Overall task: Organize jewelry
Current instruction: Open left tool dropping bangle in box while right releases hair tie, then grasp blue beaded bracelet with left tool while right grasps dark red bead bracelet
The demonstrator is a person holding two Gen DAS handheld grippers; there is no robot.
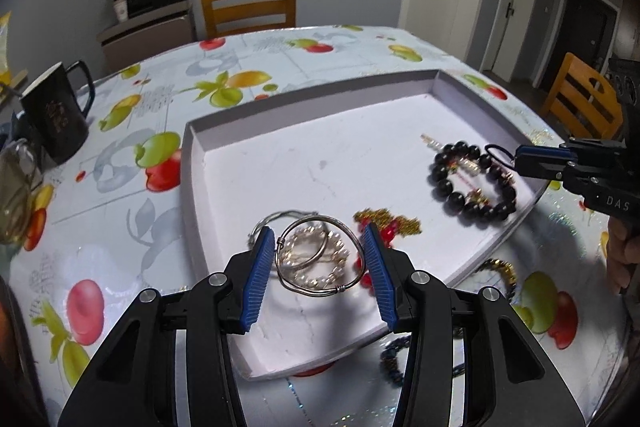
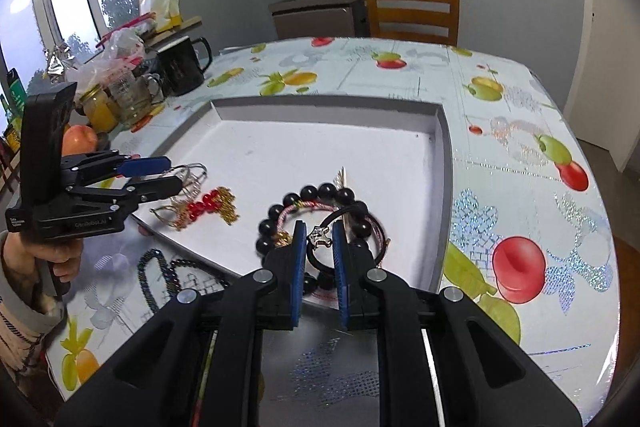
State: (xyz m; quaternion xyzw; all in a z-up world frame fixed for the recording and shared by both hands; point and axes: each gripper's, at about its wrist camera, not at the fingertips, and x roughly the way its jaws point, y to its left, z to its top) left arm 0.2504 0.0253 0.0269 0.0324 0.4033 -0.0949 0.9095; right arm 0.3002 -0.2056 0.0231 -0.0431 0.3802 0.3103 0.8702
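The left gripper (image 1: 319,247) gripped a silver wire bangle (image 1: 320,259) over the white tray (image 1: 312,107). Only the right wrist view showed the right gripper (image 2: 320,239) pinching a black cord bracelet (image 2: 340,215) (charm attached) above the black bead bracelet (image 2: 316,193); dark beaded strands (image 2: 154,279) lay outside.

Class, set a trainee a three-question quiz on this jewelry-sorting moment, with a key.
1. True or false: the black bead bracelet lies inside the white tray.
2. What does the left gripper hold: A) silver wire bangle, B) black mug, C) nothing?
3. Which gripper holds a black cord with a small silver charm?

Key: 1 true. 2 A. 3 the right gripper.
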